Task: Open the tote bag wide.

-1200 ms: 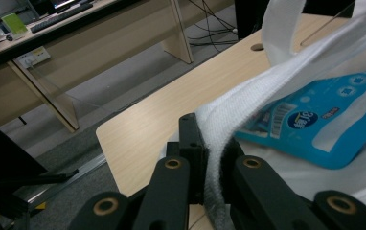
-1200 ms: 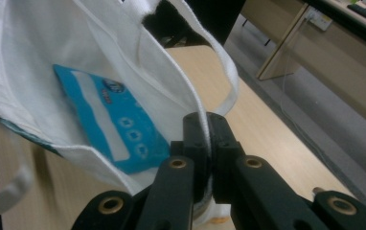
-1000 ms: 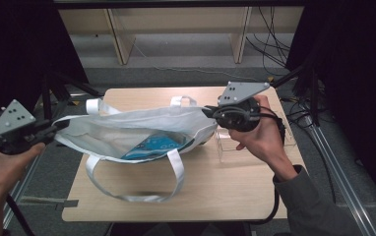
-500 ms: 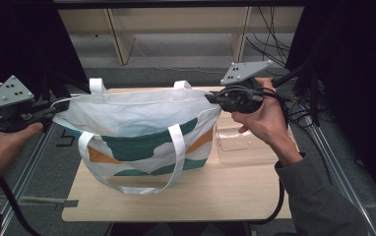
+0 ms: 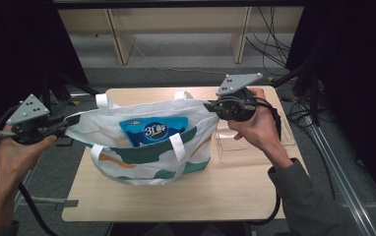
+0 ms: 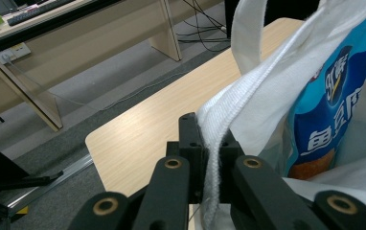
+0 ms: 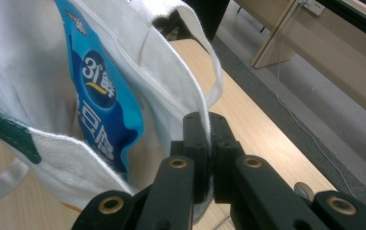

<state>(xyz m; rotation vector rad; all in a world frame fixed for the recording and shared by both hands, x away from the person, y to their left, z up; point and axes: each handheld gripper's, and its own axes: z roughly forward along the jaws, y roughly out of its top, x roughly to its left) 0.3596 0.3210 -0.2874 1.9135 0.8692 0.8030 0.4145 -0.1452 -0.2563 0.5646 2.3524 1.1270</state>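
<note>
My left hand-held gripper (image 5: 70, 122) is clenched on the rim of the tote bag (image 5: 146, 147) at its left end, and my right hand-held gripper (image 5: 209, 105) is clenched on the rim at the opposite end. In each gripper view the white hem runs straight down between my 2 black jaws, so both grips look secure. The bag stands on the worktop (image 5: 235, 191) between my hands, its mouth stretched open along the line from one gripper to the other; that long axis runs left to right across the high view. A blue snack pouch (image 5: 152, 130) stands upright inside, leaning on the far wall, about midway between my hands and slightly nearer the right. The 2 handles hang slack: one loops down the near face, the other shows behind the far rim. A clear plastic box (image 5: 255, 142) sits just beside the bag's right end, under my right hand, and I judge it the one thing that could catch if I lower or swing that end.
</note>
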